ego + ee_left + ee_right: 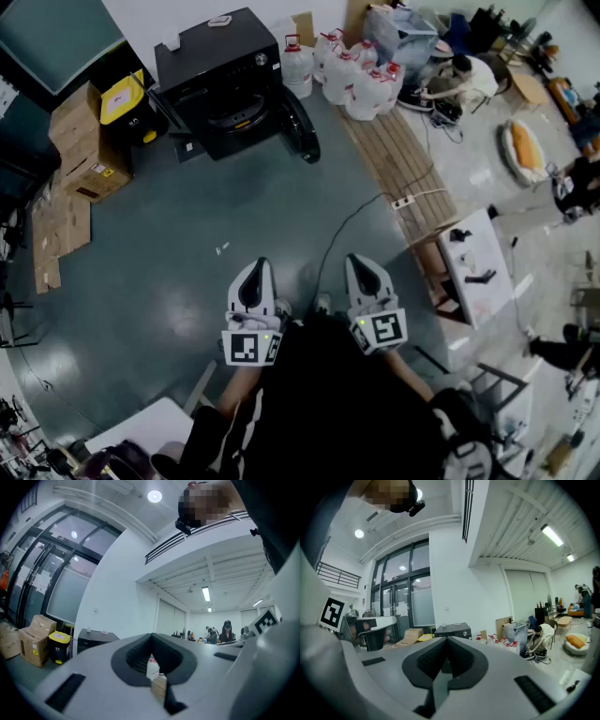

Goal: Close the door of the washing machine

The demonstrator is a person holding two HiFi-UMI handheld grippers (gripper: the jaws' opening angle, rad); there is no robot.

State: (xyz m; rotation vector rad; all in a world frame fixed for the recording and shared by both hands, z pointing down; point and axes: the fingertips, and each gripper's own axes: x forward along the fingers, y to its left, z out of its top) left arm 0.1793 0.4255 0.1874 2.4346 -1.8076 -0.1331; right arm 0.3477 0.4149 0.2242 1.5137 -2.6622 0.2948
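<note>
Black washing machine (225,80) stands door (300,127) open, well apart from left tongs (257,266) and right tongs (360,262), both closed, empty.

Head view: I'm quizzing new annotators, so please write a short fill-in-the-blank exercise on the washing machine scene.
The door of the washing machine stands ____.
In the head view, the lid of the bin left of the washing machine is ____.
The left gripper and right gripper each hold ____.
Missing words: open; yellow; nothing.
</note>
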